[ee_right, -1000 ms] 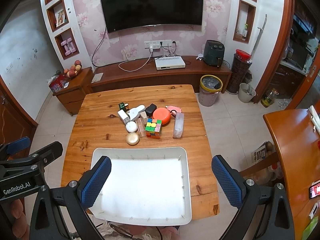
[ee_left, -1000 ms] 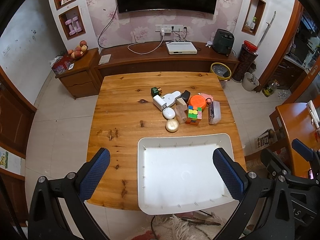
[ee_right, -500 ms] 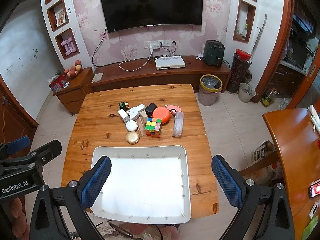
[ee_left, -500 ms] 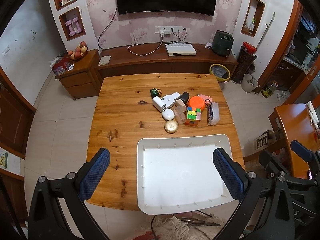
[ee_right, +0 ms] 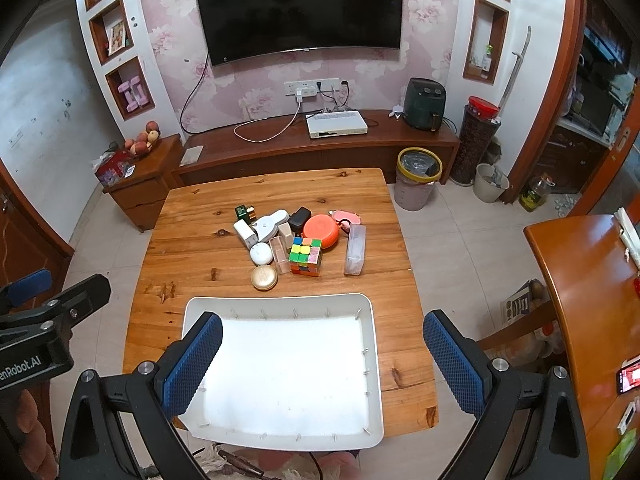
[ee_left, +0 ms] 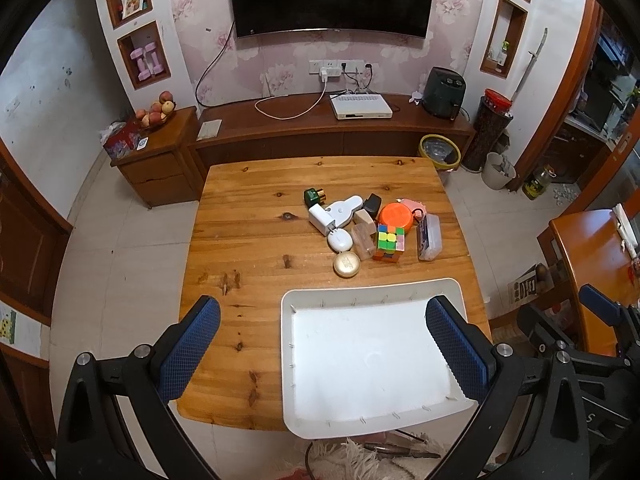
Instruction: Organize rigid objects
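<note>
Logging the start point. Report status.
Left gripper and right gripper open, empty. White tray empty. Object pile untouched beyond it. Nothing in the way.

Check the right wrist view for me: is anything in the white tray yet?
No. The white tray shows only its bare floor, and the Rubik's cube and the other items lie clustered on the wooden table beyond it.

Wooden table (ee_right: 192, 256): one white tray (ee_right: 372, 360) at the near edge, nothing in it; beyond it a touching cluster including a colour cube (ee_right: 306, 256), orange round lid (ee_right: 321, 231), gold round tin (ee_right: 264, 277) and clear box (ee_right: 355, 249). Right gripper (ee_right: 322, 360): blue-padded fingers (ee_right: 192, 364) wide apart above the tray, holding nothing.
</note>
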`<state>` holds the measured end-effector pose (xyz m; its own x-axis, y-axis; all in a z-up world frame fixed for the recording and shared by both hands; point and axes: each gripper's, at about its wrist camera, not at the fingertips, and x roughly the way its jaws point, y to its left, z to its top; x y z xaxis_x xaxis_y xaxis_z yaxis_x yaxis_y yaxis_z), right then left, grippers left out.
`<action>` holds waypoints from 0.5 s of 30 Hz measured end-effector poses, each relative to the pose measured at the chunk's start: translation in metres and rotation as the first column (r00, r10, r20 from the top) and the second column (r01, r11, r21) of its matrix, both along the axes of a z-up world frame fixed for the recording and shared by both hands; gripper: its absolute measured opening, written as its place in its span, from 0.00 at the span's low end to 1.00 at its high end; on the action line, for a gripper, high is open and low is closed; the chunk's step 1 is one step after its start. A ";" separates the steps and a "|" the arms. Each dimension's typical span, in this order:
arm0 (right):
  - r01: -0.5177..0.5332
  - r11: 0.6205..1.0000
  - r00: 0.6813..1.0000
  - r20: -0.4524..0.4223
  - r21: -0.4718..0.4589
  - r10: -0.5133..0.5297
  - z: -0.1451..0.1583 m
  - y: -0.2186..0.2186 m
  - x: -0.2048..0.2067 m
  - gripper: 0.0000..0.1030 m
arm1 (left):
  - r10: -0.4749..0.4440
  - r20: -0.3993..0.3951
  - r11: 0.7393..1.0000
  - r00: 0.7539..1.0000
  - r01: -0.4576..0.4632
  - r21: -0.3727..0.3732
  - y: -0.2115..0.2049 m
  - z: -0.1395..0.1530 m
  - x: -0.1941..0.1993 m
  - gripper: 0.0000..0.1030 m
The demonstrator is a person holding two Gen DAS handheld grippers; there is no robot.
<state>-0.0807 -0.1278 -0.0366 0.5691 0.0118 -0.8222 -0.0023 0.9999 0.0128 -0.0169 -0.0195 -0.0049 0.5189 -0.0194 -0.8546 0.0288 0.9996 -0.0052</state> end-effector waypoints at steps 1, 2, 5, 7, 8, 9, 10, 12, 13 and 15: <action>0.004 1.000 1.000 0.000 0.000 -0.004 -0.001 0.001 -0.001 0.98 | -0.005 0.001 1.000 1.000 0.005 0.000 -0.001 0.001 0.002 0.99; 0.008 1.000 1.000 -0.004 0.001 -0.008 0.002 -0.004 0.007 0.98 | -0.013 0.001 1.000 1.000 0.013 -0.001 0.002 0.001 0.006 0.99; 0.021 1.000 1.000 -0.013 0.004 -0.021 0.004 -0.005 0.016 0.98 | -0.028 -0.002 1.000 1.000 0.028 -0.011 0.016 0.002 0.014 0.99; 0.035 0.999 0.999 -0.019 0.006 -0.034 0.003 -0.004 0.019 0.98 | -0.039 -0.003 0.999 0.999 0.038 -0.015 0.021 0.001 0.019 0.99; 0.041 0.999 0.999 -0.022 0.005 -0.041 0.003 -0.004 0.020 0.98 | -0.043 -0.003 0.999 0.999 0.043 -0.017 0.022 0.001 0.022 0.99; 0.048 0.999 0.999 -0.025 0.003 -0.048 0.003 -0.004 0.022 0.98 | -0.053 -0.005 0.999 0.999 0.053 -0.013 0.025 -0.001 0.027 0.99; 0.054 0.999 0.998 -0.028 0.000 -0.054 0.002 -0.003 0.023 0.98 | -0.056 -0.005 0.998 0.998 0.056 -0.011 0.026 -0.003 0.028 0.99; 0.070 0.998 0.997 -0.038 -0.004 -0.070 -0.001 -0.001 0.027 0.98 | -0.066 -0.008 0.998 0.998 0.066 -0.006 0.029 -0.007 0.036 0.99; 0.079 0.997 0.996 -0.043 -0.004 -0.079 -0.003 0.000 0.030 0.98 | -0.071 -0.008 0.997 0.997 0.071 -0.007 0.031 -0.009 0.039 0.99; 0.097 0.995 0.994 -0.053 -0.011 -0.097 -0.006 0.003 0.035 0.98 | -0.078 -0.011 0.997 0.997 0.078 -0.008 0.034 -0.013 0.043 0.99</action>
<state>-0.0458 -0.1244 -0.0428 0.5224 -0.0484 -0.8513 0.0954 0.9954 0.0019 0.0257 0.0146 -0.0181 0.5058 -0.0655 -0.8602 0.1061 0.9943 -0.0133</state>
